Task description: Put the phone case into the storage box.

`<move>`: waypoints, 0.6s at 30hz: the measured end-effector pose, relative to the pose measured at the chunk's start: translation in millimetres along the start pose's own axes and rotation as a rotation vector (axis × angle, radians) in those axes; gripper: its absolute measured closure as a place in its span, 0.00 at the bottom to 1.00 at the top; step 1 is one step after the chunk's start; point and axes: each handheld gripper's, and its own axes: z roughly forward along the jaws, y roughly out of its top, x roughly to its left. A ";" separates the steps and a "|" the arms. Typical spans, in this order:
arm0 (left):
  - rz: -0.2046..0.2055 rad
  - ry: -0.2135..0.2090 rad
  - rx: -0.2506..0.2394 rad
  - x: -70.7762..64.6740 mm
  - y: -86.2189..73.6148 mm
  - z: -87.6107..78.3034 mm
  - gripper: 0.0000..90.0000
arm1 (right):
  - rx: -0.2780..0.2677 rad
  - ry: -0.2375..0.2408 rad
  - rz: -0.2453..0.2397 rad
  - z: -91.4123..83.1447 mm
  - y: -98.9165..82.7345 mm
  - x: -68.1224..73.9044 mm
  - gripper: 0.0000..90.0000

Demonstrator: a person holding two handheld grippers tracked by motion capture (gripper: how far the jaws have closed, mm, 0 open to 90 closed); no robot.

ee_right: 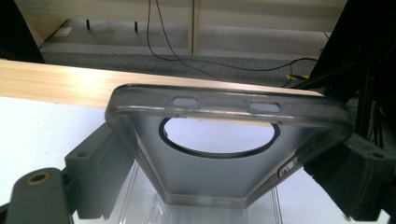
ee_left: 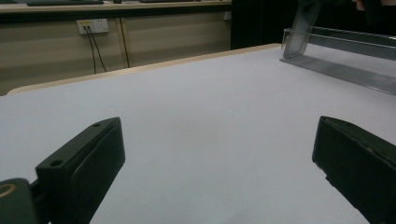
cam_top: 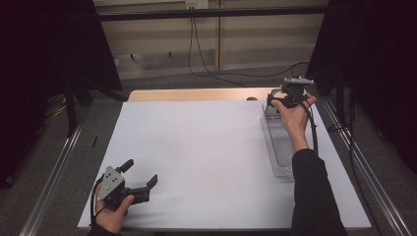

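Note:
A clear grey phone case (ee_right: 224, 168) with a round camera hole stands tilted up between the jaws of my right gripper (ee_right: 224, 179), which is shut on its sides. The right gripper (cam_top: 279, 101) is at the table's far right, over the far end of a clear plastic tray (cam_top: 281, 147). In the left gripper view the case (ee_left: 300, 32) rises from the tray's end (ee_left: 345, 70). My left gripper (cam_top: 142, 172) rests near the front left corner, open, with only white table between its jaws (ee_left: 219, 149).
A white sheet (cam_top: 206, 147) covers the table, and a bare wooden strip (cam_top: 196, 94) runs along the far edge with a small dark thing (cam_top: 252, 98) on it. Metal rails (cam_top: 54, 172) flank both sides. Cables (cam_top: 206, 69) trail on the floor beyond.

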 end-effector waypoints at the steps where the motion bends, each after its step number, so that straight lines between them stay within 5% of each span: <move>1: 0.000 0.000 0.000 0.0 0.1 0.1 0.03 | -0.003 -0.002 0.001 0.7 0.1 0.2 0.13; 18: 0.001 0.000 0.003 -0.1 -0.2 0.7 0.03 | -0.048 -0.003 0.016 8.2 -1.2 -0.3 0.13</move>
